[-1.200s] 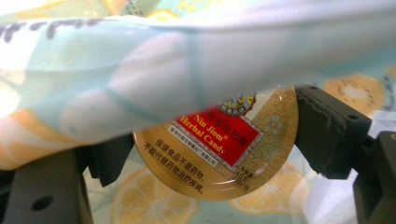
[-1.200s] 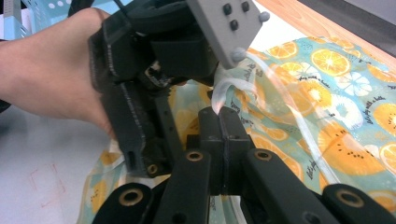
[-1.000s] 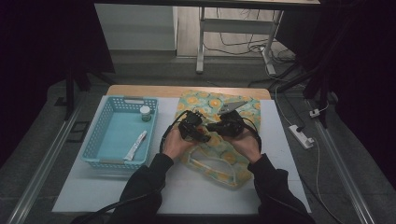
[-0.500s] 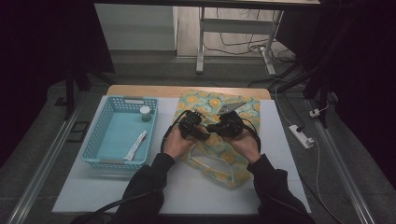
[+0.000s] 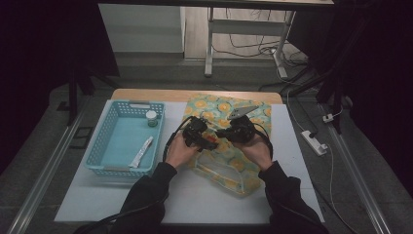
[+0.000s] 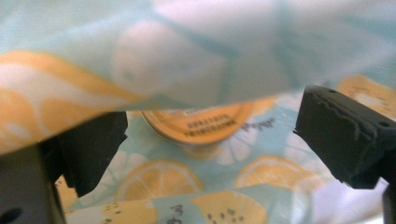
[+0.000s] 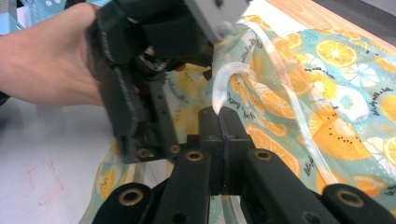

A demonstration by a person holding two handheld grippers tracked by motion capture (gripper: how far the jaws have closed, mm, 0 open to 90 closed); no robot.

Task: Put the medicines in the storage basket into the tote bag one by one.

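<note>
One bag [image 5: 229, 146], printed with citrus slices, holding one round orange-lidded item [image 6: 198, 123]. One blue basket [image 5: 104, 141], holding two things: one small jar [image 5: 152, 118] and one white tube [image 5: 140, 152]. Two grippers: one left gripper [image 5: 208, 140], one right gripper [image 5: 225, 135]. One table [image 5: 195, 195]. One power strip [image 5: 314, 142] on the floor.

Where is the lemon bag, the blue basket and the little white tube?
lemon bag [image 5: 253, 109], high view, on its far printed corner.
blue basket [image 5: 104, 130], high view, on its left wall.
white tube [image 5: 140, 151], high view, on its middle, lying inside the basket.
</note>
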